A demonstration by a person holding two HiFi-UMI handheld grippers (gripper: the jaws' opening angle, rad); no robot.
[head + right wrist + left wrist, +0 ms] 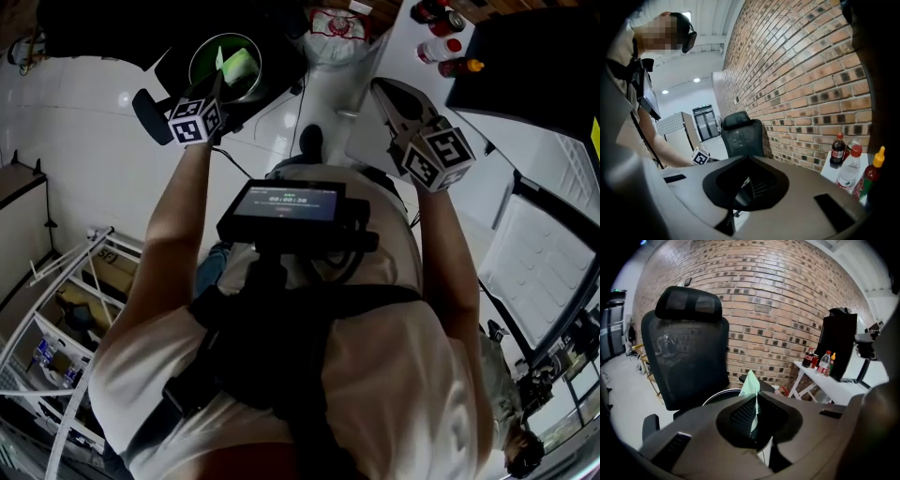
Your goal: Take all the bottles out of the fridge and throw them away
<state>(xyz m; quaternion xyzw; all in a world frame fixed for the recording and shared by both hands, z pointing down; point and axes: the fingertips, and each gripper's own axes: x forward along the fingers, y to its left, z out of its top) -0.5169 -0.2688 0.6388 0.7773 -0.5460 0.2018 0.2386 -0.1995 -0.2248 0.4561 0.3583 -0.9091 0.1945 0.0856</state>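
My left gripper (753, 405) is shut on a thin pale green item (751, 383), which sticks up past the fingertips. In the head view that gripper (217, 86) holds the green item (240, 63) over a round green-lined bin (208, 49). My right gripper (380, 90) hangs near the corner of a white table (398, 42); its jaws (739, 183) look shut with nothing between them. On that table stand a cola bottle (838, 151), a clear bottle with a red cap (849, 172) and a red sauce bottle with a yellow tip (870, 176).
A black mesh office chair (689, 348) stands before the brick wall (778, 301), just behind the bin. A tall black box (840, 343) sits on the white table beside the bottles. White wire racks (66, 309) lie on the floor at the left.
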